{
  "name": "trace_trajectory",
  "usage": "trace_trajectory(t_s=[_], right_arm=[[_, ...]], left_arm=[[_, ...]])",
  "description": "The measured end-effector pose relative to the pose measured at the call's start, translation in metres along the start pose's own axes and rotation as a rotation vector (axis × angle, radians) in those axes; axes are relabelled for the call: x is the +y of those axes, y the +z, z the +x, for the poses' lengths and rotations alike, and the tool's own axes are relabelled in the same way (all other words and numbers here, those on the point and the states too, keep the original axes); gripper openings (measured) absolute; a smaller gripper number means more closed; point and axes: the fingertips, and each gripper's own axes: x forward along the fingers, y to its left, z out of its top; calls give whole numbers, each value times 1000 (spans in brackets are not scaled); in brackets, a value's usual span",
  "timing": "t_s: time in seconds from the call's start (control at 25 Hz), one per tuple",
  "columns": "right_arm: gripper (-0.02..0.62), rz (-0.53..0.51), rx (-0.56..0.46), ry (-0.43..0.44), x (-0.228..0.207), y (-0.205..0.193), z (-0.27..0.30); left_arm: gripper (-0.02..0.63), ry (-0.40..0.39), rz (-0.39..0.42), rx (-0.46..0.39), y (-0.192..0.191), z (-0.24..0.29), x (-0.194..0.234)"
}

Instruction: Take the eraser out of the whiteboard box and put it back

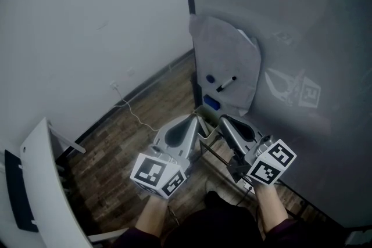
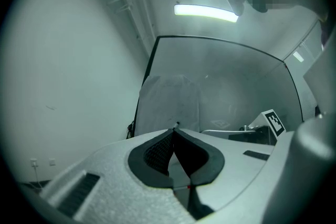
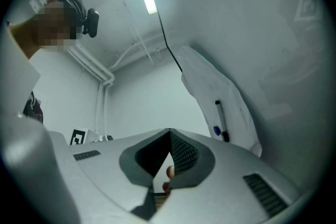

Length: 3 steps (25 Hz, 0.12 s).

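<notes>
Down near the wooden floor (image 1: 145, 125), both grippers point at the lower left corner of a grey whiteboard (image 1: 290, 20), side by side and close together. The left gripper (image 1: 195, 118) has its jaws pressed together with nothing between them; in its own view the dark pads meet in a single line at the tip. The right gripper (image 1: 222, 119) is likewise closed and empty, its tips meeting.

A translucent white pouch (image 1: 229, 46) hangs on the whiteboard, far of the grippers. A black marker (image 1: 226, 84) lies slanted inside it, with a small round blue piece (image 1: 210, 79) just to its left.

Below the pouch, a small blue block (image 1: 211, 103) sits low against the board, in what looks like a pale box (image 1: 201, 115) just beyond the gripper tips. It may be the eraser, though it is too small to say for certain. Neither gripper touches it.

To the left stands a plain pale wall (image 1: 87, 20), and a thin white cable (image 1: 131, 110) trails from it across the floor.
</notes>
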Motion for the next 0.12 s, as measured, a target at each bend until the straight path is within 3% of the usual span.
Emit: trace_trajectory(t_s=[0.12], right_arm=[[3,1,1,2,0,-1,-1]], left_arm=[[6,4,-4,0,-1,-1,1]])
